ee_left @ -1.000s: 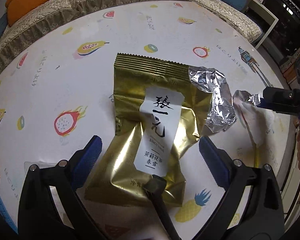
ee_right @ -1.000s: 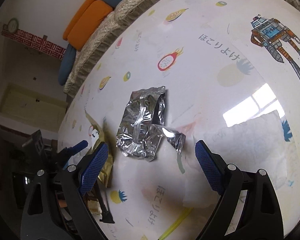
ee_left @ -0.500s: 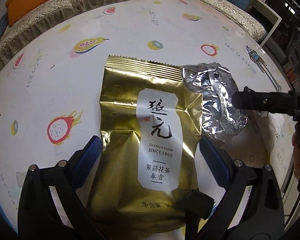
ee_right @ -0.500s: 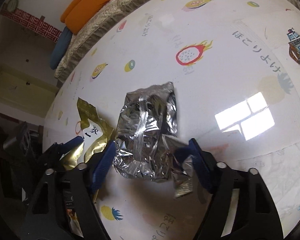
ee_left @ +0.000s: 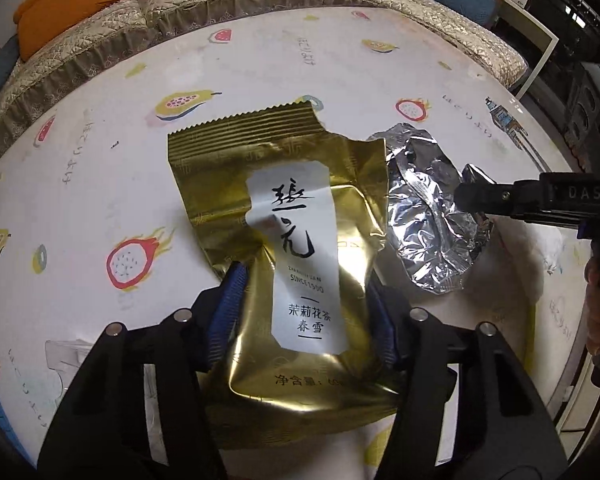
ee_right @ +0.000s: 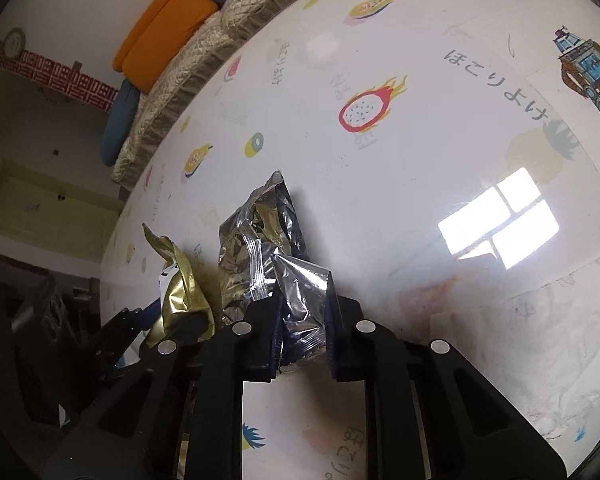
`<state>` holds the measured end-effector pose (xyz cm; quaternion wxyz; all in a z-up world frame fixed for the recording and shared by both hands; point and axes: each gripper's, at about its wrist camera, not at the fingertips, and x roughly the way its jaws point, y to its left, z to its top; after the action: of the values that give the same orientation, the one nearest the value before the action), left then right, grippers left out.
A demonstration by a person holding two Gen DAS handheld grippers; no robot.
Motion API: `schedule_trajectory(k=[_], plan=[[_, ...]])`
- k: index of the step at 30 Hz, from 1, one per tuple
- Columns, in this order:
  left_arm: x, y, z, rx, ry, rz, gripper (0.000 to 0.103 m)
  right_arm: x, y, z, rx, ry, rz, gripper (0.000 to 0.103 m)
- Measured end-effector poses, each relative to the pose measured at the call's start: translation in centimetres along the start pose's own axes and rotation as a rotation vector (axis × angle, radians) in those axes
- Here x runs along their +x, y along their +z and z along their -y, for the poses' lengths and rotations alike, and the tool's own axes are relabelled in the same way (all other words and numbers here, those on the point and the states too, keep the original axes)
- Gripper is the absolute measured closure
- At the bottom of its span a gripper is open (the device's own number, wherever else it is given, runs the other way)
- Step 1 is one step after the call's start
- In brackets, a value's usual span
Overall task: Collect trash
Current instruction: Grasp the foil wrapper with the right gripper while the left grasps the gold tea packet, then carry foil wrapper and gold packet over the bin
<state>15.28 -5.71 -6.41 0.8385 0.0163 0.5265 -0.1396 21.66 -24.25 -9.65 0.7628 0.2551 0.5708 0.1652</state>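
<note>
Both grippers have closed: left gripper (ee_left: 306, 312) pinches the gold bag (ee_left: 296, 240), right gripper (ee_right: 302, 320) the foil wrapper (ee_right: 260, 248). Lift slowly, keeping both squeezes firm.

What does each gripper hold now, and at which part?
Left gripper pinches the gold tea packet at its lower half. Right gripper clamps the silver foil wrapper at its near end.

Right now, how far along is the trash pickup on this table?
Nothing looks binned yet; no bin is in view. In hand: the left claw is shut on the torn gold foil tea packet, and the right claw is shut on the crumpled silver foil wrapper. Left: lifting both off the fruit-print round table and collecting the white tissue.
</note>
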Motion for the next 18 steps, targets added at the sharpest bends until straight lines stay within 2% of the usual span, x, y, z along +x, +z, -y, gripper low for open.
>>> schedule_trajectory(k=[9,18], plan=[[-2.7,0.5,0.5,-0.028,-0.032,0.062,0.054,-5.2,-0.8,0.6,0.017,0.034,0.068,0.085],[-8.2,0.4,4.2,0.034,-0.064,0.121,0.054,-11.5,-5.3,0.9,-0.015,0.067,0.088,0.085]])
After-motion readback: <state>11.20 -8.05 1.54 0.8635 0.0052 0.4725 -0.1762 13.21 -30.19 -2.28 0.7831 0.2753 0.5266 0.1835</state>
